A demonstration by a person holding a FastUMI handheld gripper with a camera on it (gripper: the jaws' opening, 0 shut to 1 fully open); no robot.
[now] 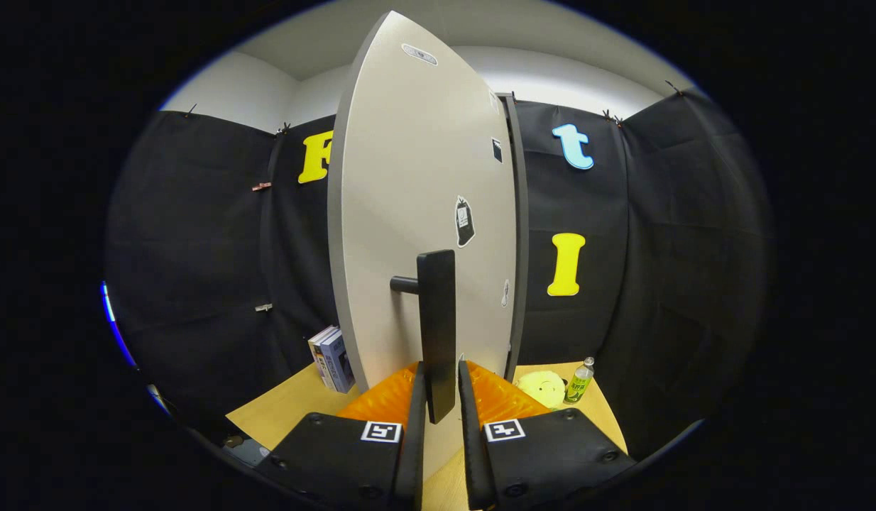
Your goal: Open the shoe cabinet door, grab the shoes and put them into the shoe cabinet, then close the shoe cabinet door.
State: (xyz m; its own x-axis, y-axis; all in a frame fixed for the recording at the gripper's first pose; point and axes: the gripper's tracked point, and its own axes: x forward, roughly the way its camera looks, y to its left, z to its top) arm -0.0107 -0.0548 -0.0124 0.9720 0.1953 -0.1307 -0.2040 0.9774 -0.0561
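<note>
**Two fingers, one thin handle**

Two fingers of my gripper (pixel 438 397) straddle the black bar handle (pixel 436 333) of the pale grey cabinet door (pixel 409 213), centre frame; whether they pinch it, I cannot tell. Slipping off mid-swing is the risk.

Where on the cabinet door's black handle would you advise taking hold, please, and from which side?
Grip the lower stretch of the vertical handle bar, below its stub mount, coming straight on from the front. The bar stands clear of the door on that stub, leaving room either side. The tongs already straddle its lower end; whether both fingers press on it is unclear.
</note>
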